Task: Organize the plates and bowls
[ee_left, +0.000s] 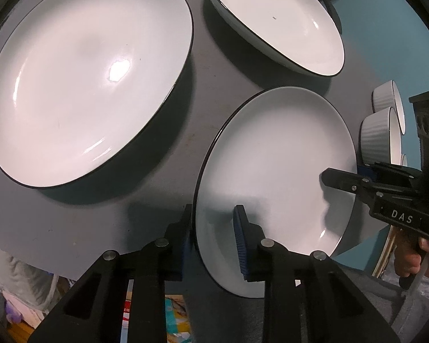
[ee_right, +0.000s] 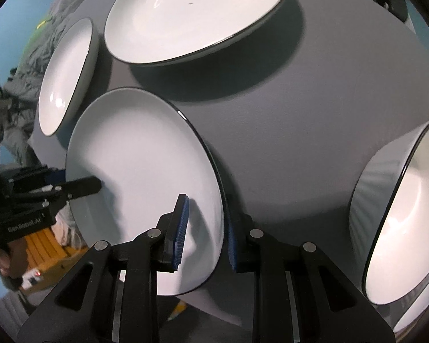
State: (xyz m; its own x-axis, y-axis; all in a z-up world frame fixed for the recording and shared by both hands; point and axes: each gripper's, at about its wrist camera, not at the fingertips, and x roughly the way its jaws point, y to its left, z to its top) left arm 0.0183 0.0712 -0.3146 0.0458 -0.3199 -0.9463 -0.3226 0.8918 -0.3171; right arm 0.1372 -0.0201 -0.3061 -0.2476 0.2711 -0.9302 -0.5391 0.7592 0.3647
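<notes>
A small white plate (ee_left: pixel 277 157) with a thin black rim is held between both grippers at the near edge of the grey table (ee_left: pixel 186 114). It looks tilted and raised a little off the table. My left gripper (ee_left: pixel 213 240) has its blue pads on either side of the plate's left rim, one on the face and one underneath, shut on it. In the right wrist view my right gripper (ee_right: pixel 206 237) is shut on the opposite rim of the same plate (ee_right: pixel 134 154). Each gripper also shows in the other's view: the right gripper (ee_left: pixel 337 175) and the left gripper (ee_right: pixel 83 185).
A large white plate (ee_left: pixel 85 80) lies on the far left and a deep white plate (ee_left: pixel 274 20) at the back. Ribbed white bowls (ee_left: pixel 380 137) stand to the right, one of them big (ee_right: pixel 400 214) in the right wrist view. A hand (ee_left: pixel 420 257) holds the right gripper.
</notes>
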